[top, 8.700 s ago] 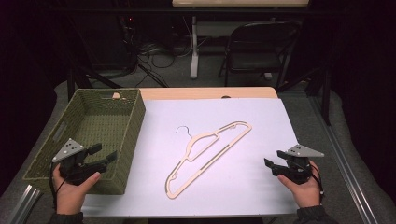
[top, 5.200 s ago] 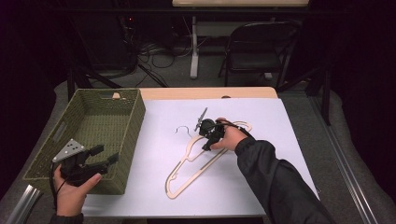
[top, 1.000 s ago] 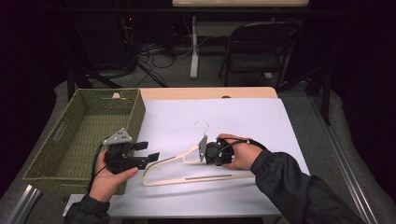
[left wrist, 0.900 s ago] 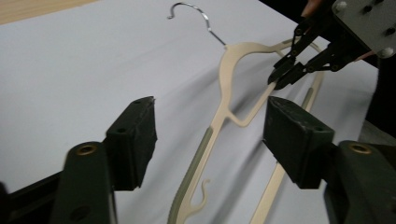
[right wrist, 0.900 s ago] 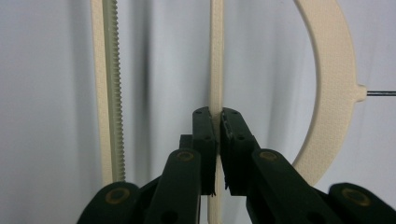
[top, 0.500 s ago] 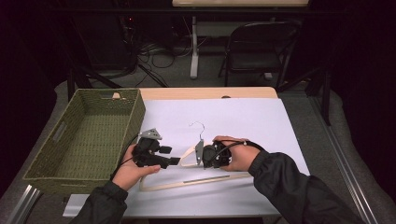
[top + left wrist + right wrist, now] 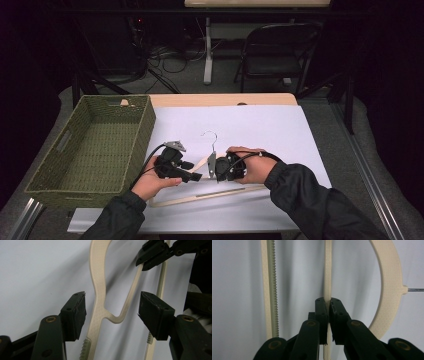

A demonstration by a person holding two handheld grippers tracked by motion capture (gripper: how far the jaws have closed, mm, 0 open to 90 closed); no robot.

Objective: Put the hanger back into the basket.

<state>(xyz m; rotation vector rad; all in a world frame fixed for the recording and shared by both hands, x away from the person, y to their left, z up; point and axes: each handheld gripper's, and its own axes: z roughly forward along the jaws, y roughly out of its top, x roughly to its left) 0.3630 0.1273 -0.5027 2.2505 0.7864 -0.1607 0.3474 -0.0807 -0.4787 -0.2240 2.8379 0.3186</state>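
Observation:
A beige plastic hanger (image 7: 210, 192) with a metal hook (image 7: 213, 137) lies on the white sheet (image 7: 260, 125). My right gripper (image 7: 214, 170) is shut on the hanger's thin inner bar (image 7: 327, 285), next to the toothed lower bar (image 7: 272, 290). My left gripper (image 7: 196, 176) has come in from the left. Its jaws stand open around the hanger's notched shoulder (image 7: 98, 290), and both pads (image 7: 75, 312) are clear of the plastic. These jaws have just been closing. In the left gripper view, the right gripper (image 7: 152, 255) pinches the bar a little farther along.
A green woven basket (image 7: 142, 130) stands at the left of the table, close to my left forearm. The wooden table edge (image 7: 225, 99) runs along the back, with a folding chair (image 7: 275, 50) and cables on the floor beyond it.
My left hand has moved right, from beside the basket to the hanger, and its jaws now straddle the shoulder. The right gripper has kept its hold and stayed in place.

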